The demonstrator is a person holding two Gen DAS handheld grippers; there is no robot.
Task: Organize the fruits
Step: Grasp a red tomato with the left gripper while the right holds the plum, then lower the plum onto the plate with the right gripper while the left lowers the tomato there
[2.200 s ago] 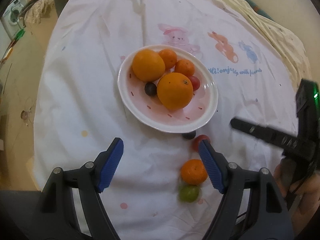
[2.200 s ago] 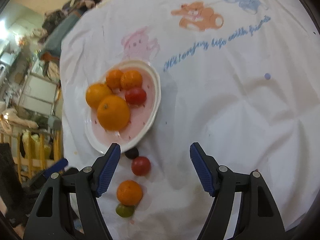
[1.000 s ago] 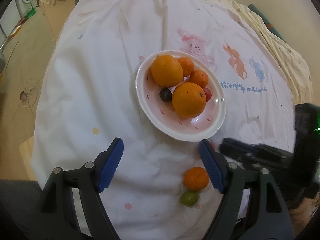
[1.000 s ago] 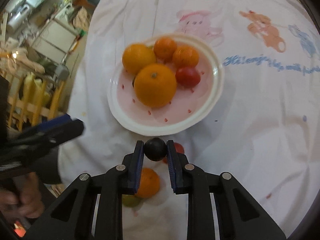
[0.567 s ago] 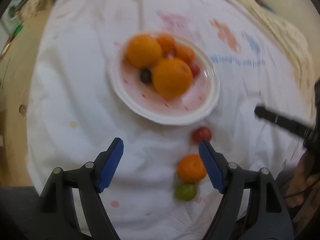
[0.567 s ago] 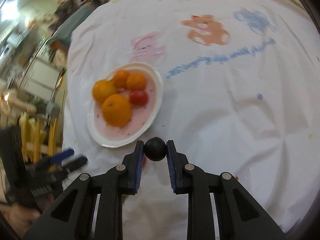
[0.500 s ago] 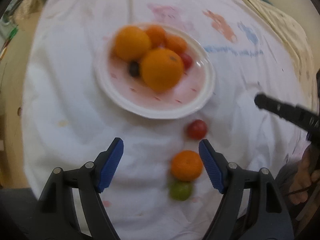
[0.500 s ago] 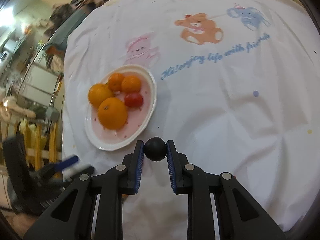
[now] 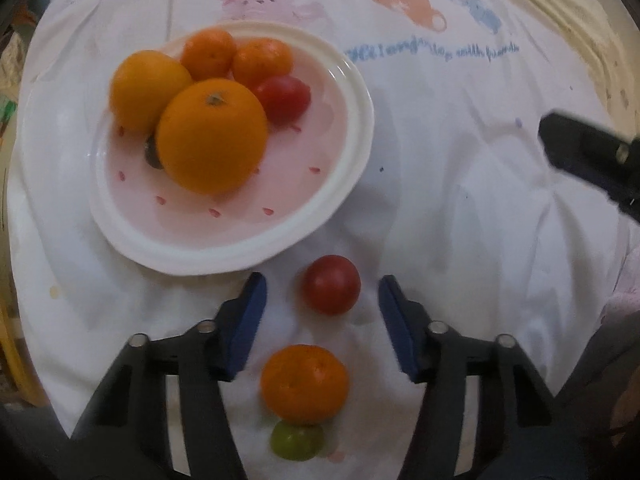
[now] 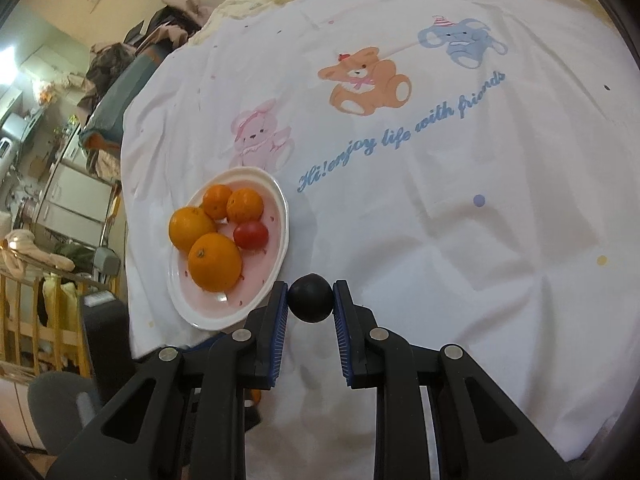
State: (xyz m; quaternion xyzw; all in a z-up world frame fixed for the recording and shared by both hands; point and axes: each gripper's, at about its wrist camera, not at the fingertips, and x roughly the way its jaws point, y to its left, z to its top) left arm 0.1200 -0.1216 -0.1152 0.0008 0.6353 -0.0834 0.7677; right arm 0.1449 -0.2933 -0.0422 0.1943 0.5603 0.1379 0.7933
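The left gripper (image 9: 322,292) has just been closing around a red tomato (image 9: 331,284) on the white printed cloth (image 9: 460,220), its pads not yet touching it, just short of the plate (image 9: 344,80). The right gripper (image 10: 310,300) pinches a dark round fruit (image 10: 310,298) beside the plate's near rim. Beyond the plate (oranges and a tomato on it) lie cartoon animals, then cluttered furniture (image 10: 76,188).

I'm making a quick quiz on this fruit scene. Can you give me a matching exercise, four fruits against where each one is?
Fruits:
1. dark plum
2. loose red tomato
3. green fruit
4. largest orange

Places:
A. on the plate
B. between the open left tongs, on the cloth
C. gripped in the right tongs
D. nearest the camera, against the loose mandarin

Pairs: 1-C, 2-B, 3-D, 4-A
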